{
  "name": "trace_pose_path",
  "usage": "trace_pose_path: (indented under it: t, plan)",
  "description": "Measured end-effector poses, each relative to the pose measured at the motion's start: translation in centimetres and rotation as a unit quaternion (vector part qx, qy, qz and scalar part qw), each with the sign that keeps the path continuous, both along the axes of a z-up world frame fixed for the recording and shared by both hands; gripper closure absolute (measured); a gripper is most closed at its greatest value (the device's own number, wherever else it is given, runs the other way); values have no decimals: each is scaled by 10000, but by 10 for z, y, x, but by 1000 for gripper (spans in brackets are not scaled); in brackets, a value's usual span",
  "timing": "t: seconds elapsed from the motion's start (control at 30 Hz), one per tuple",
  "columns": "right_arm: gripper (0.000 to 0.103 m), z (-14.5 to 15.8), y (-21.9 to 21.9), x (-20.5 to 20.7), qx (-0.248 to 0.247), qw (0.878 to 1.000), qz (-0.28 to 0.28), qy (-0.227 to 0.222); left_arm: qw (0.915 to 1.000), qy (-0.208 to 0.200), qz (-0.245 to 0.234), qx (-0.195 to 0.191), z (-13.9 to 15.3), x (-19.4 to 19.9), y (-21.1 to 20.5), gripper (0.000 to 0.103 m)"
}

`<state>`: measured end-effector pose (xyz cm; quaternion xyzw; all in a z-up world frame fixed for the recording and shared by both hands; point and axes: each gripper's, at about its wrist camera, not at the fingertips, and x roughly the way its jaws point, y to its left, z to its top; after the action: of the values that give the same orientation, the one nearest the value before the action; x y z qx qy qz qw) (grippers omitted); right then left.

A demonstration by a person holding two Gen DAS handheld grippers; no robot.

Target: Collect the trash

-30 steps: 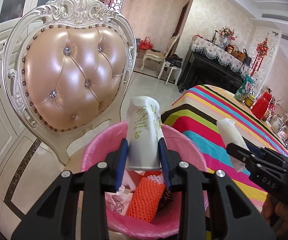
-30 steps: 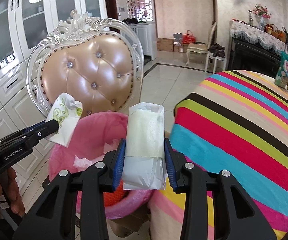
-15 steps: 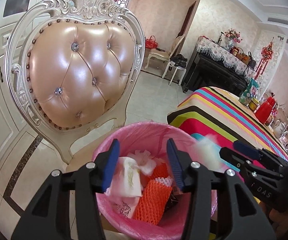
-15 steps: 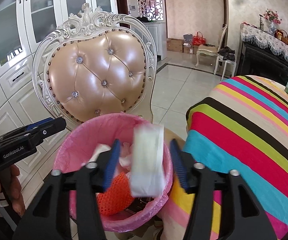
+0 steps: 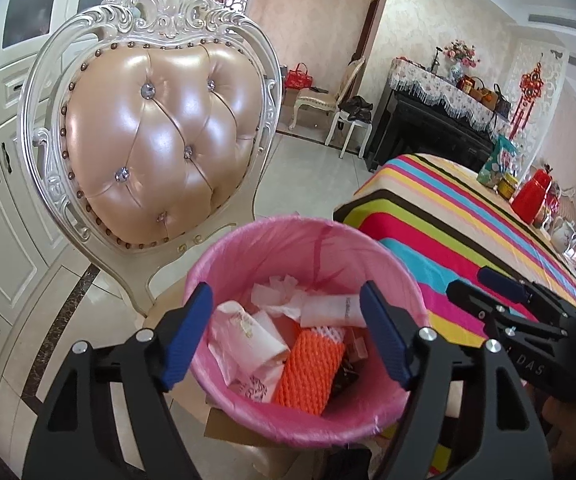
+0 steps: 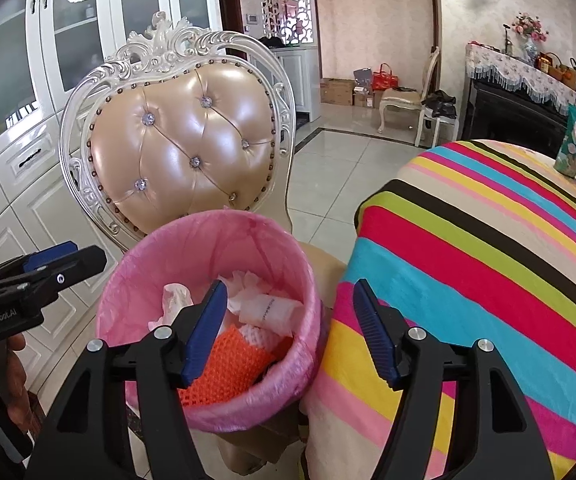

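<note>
Pink-lined bin: round wastebasket w/ pink plastic liner, stands on seat of chair, near centre in both wrist views, just left of table edge.
Bin contents: orange foam mesh sleeve; white paper wrapper w/ small dark print; crumpled white tissue; pale pink-printed plastic bag at left side. All lie inside liner, below rim.
L gripper: black frame, blue pads; jaws spread wide, nothing between them; hangs above bin mouth. In R wrist view it sits left of bin, beside the rim.
R gripper: same build; jaws wide apart, holds nothing; over right part of bin, near table edge.
Chair: cream carved frame, beige tufted leather back w/ crystal buttons, behind bin.
Table: bright multi-colour striped cloth, right of bin.
Far end of table: red jug, green snack bag.
</note>
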<state>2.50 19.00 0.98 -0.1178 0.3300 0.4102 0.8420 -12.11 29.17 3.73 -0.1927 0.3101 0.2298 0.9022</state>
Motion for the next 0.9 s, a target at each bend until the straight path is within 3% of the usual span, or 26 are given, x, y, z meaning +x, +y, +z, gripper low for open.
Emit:
trace_pose_path:
  t: [0.57,0.9]
  plan:
    - [36,-4,-62,-35,138,9996,-201,-111,9992,288,-258,125,-4,-29,-55,9]
    - [28,-5,-72,-56,73,9998,-84,-192,9993,315,-187,82,-5,-54,-68,5]
